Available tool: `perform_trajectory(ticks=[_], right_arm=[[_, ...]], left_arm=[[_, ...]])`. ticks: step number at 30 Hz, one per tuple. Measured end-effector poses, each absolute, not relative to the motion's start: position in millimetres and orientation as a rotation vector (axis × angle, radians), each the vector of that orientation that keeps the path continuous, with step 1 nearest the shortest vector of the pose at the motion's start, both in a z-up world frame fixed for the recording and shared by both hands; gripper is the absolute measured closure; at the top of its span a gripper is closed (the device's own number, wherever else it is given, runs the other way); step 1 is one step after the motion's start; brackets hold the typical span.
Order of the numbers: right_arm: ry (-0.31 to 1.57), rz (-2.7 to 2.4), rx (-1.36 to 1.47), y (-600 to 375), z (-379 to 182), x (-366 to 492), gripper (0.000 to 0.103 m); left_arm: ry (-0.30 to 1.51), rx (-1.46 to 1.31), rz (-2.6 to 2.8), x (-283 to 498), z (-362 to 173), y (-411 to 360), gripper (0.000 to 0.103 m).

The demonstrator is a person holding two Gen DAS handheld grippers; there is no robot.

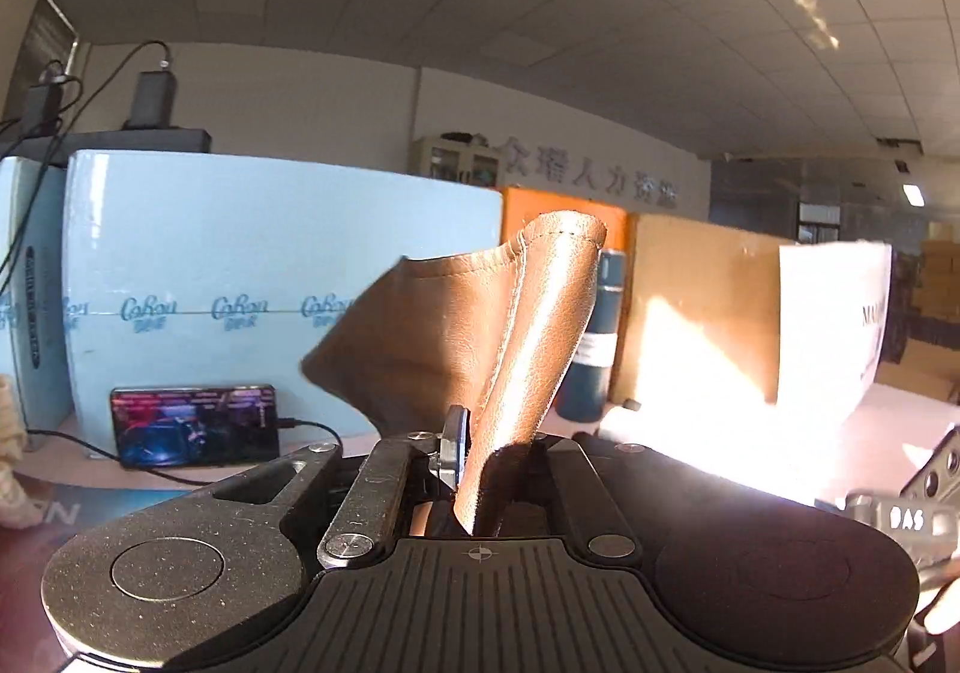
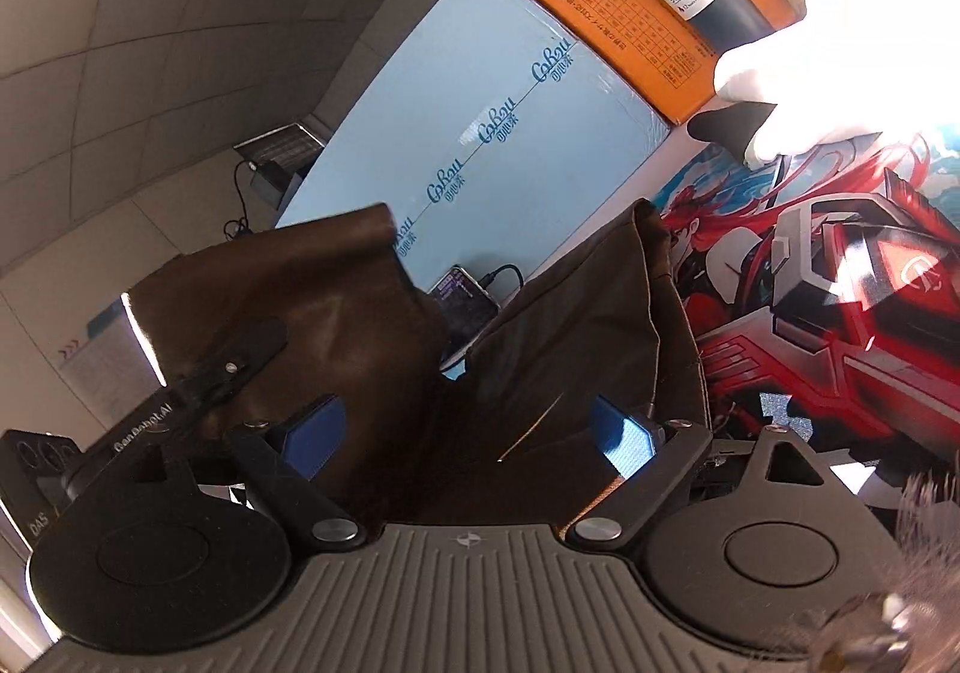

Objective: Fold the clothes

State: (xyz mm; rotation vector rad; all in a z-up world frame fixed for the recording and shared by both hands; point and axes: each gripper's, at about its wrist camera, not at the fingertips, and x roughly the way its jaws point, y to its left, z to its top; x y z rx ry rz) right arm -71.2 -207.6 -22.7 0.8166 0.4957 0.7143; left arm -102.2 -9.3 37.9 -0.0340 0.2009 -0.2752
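A dark blue vacuum bottle (image 1: pixel 594 337) stands beside a phone (image 1: pixel 195 425) propped against pale blue boards (image 1: pixel 270 265).

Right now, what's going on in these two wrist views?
A person is folding a brown leather-like garment with two handheld grippers. The left gripper is shut on a seamed edge and holds it up. The right gripper is open, with the garment between its blue pads, not yet pinched.
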Motion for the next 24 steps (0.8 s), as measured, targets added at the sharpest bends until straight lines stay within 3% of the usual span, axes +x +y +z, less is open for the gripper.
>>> perform_trajectory(ticks=[3,10,11,12,13,14,18,24], right_arm=[[0.497,0.805,0.936,-219,-29,-67,0.014],[0.571,0.954,0.950,-214,-28,-61,0.014],[0.573,0.962,0.941,-212,-27,-62,0.014],[0.574,0.968,0.935,-212,-27,-62,0.014],[0.573,0.969,0.937,-212,-27,-62,0.014],[0.573,0.970,0.941,-212,-27,-61,0.014],[0.562,0.980,0.995,-215,-30,-59,0.014],[0.559,0.966,1.099,-225,-32,-54,0.012]], left_arm=[[0.274,0.016,-0.329,-95,21,-30,0.097],[0.396,0.133,-0.433,-100,2,-44,0.080],[0.414,0.137,-0.445,-101,1,-43,0.074],[0.440,0.143,-0.467,-102,1,-43,0.053],[0.464,0.146,-0.494,-104,1,-43,0.026],[0.481,0.143,-0.534,-109,3,-39,0.018],[0.512,0.060,-0.672,-117,18,-13,0.014],[0.420,-0.147,-0.572,-94,32,53,0.005]])
